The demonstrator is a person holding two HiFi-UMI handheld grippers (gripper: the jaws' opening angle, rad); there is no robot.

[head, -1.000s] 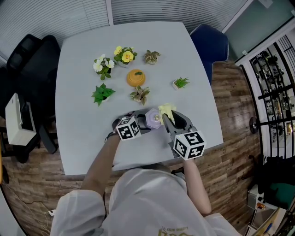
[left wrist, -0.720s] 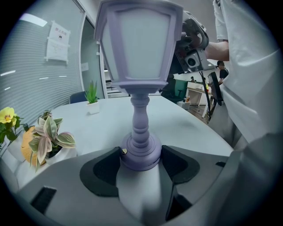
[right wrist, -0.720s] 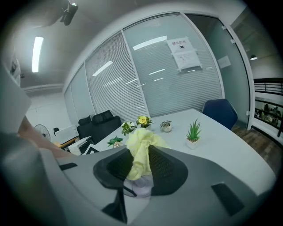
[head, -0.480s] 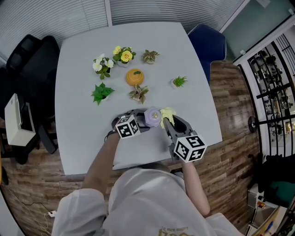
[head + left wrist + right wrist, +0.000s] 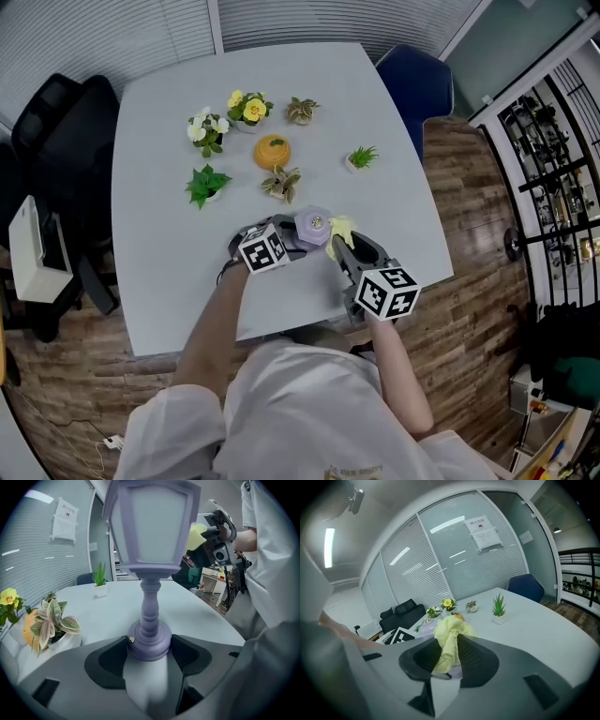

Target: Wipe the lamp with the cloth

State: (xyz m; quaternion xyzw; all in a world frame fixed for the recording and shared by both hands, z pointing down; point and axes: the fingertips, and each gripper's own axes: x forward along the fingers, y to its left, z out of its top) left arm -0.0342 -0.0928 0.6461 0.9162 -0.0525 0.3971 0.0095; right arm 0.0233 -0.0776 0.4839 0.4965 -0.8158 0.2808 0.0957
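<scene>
Lamp: the lilac lantern-shaped lamp [image 5: 150,550] stands upright near the front edge of the pale grey tabletop [image 5: 159,141], directly ahead of the person. The left tongs [image 5: 150,649] are closed on its round base, one jaw at each side. The crumpled pale yellow cloth [image 5: 449,641] is pinched between the closed jaws of the right tongs [image 5: 449,657] and sits at the right side of the lamp's shade. Whether it presses on the panel or only brushes it cannot be determined.

Hazards. The grip is low, on the base, while the wiping load acts high on the shade. A hard sideways stroke would probably tip or twist the lamp in the jaws. Only a small wad of cloth projects, so bare jaw tips may scrape the shade. A weak pinch may shed the cloth.

Clearances. The variegated pink-green potted plant [image 5: 281,186] stands near, behind the lamp. The orange round object [image 5: 273,153] and the other small plants lie further back. Open tabletop lies to the left and right. The front edge is close, so direct strokes away from it.
</scene>
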